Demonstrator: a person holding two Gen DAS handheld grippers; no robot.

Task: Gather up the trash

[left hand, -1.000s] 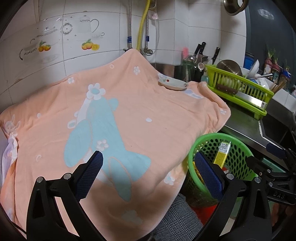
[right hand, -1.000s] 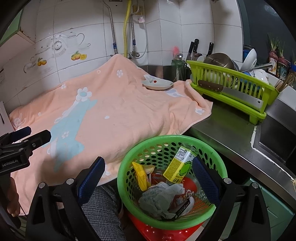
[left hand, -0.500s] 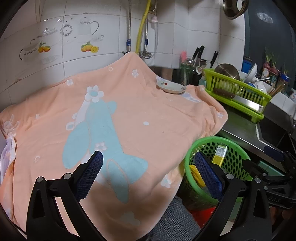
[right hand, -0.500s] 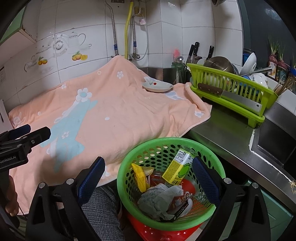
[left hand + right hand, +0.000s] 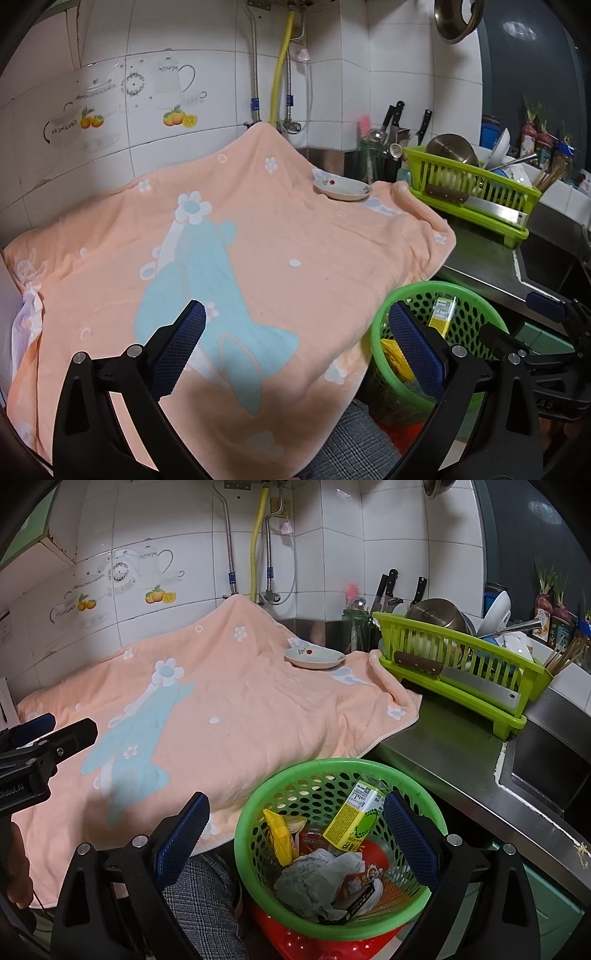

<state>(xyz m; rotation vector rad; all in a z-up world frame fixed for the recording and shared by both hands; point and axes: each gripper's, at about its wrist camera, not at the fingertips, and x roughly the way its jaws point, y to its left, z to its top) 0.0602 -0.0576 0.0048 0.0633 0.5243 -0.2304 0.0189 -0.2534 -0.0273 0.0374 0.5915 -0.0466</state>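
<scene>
Above the basket (image 5: 334,771), both claws remain spread, empty.

Readable text: "Robot.AI", white on black, on left gripper (image 5: 37,760) body at left edge, start cut off. Yellow-green carton (image 5: 356,821) in green basket (image 5: 258,805) has print + barcode, too small to read.

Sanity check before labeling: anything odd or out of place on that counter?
Yes: a peach towel is draped over the whole counter, humped over something hidden, with a small dish sitting on the cloth. The trash is all inside the green basket; nothing looks spilled.
</scene>
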